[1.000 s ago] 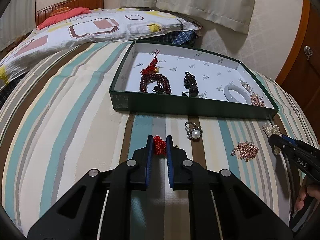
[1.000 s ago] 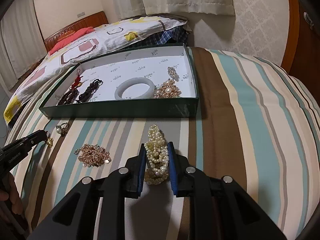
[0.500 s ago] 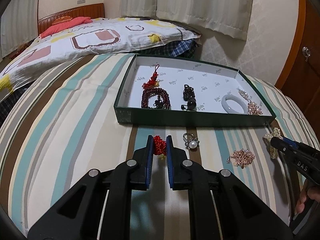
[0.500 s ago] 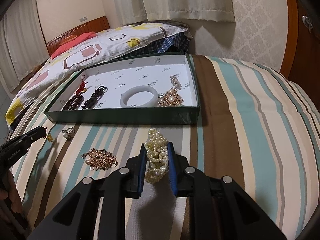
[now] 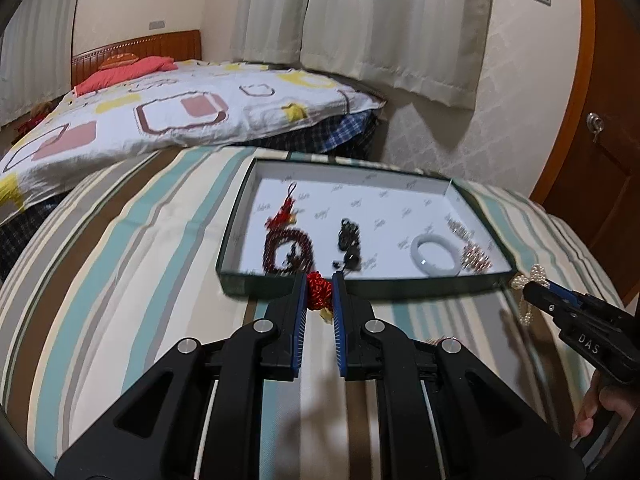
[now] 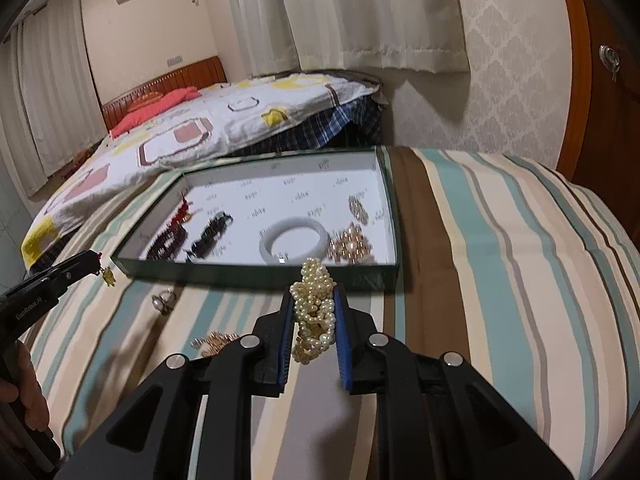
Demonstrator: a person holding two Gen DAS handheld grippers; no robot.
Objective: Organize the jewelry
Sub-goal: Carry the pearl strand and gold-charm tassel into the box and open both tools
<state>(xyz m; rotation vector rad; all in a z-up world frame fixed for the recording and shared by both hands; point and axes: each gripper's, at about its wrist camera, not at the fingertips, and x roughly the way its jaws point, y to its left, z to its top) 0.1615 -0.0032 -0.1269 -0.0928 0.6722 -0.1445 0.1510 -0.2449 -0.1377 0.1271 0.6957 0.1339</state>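
My left gripper (image 5: 319, 294) is shut on a red knot charm (image 5: 319, 294) with a small gold piece hanging under it, lifted above the striped bedspread just short of the green jewelry box (image 5: 360, 284). My right gripper (image 6: 313, 309) is shut on a bunch of pearl strands (image 6: 314, 312), held in the air before the box's near wall (image 6: 256, 274). Inside the box lie a dark red bead bracelet (image 5: 288, 252), a black bead piece (image 5: 348, 240), a white bangle (image 6: 294, 238) and gold-pink pieces (image 6: 350, 242).
A pearl ring (image 6: 164, 300) and a rose-gold chain pile (image 6: 214, 342) lie on the bedspread in front of the box. A bed with a patterned quilt (image 5: 160, 116) stands behind. A wooden door (image 5: 600, 140) is at the right.
Both grippers have risen off the bedspread with their jewelry and moved forward toward the box. The views now look more level across the room.
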